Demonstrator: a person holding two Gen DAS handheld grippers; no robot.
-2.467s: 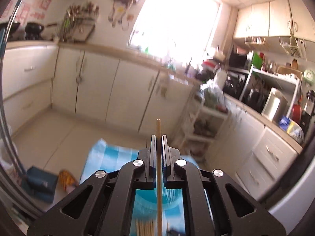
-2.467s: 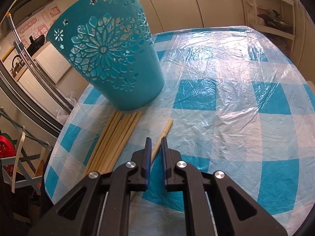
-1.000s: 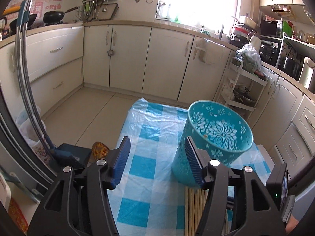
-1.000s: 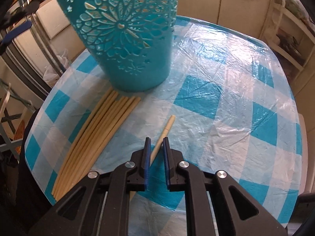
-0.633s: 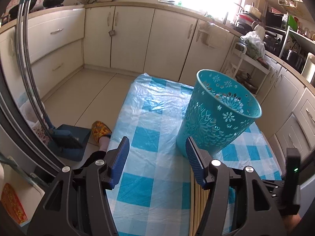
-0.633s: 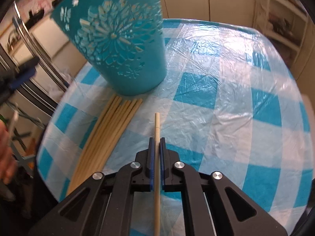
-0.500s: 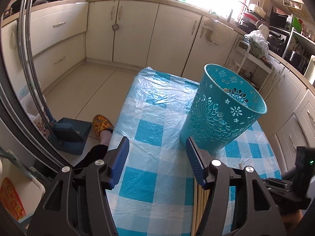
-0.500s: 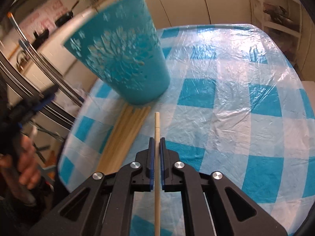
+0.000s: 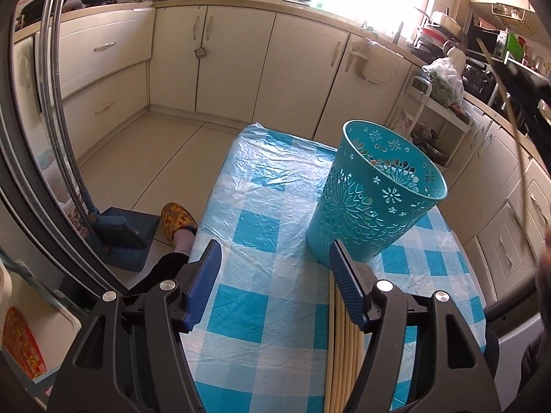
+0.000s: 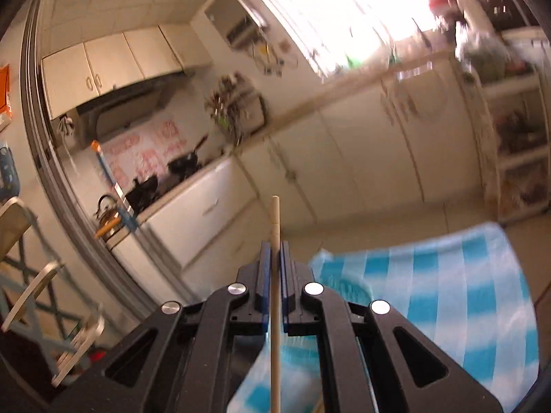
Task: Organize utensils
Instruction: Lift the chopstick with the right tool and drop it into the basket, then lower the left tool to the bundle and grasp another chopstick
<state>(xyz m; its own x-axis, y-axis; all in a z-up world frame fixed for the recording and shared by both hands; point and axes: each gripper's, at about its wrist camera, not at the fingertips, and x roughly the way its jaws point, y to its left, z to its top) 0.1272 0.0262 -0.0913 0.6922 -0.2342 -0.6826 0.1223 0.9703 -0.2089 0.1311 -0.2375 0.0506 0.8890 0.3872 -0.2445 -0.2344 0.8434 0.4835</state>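
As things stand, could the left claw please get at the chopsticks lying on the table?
Probably yes: the left claw is open and empty, and the bundle of chopsticks lies uncovered just below its right finger, in front of the teal basket, with nothing between.

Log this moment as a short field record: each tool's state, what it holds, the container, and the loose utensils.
left tool: open, empty; jaws have just been opening
right tool: shut on one chopstick, lifted off the table
container: teal cut-out basket, upright on the checked tablecloth
loose utensils: chopstick bundle lying flat in front of the basket
view quality: right wrist view is motion-blurred
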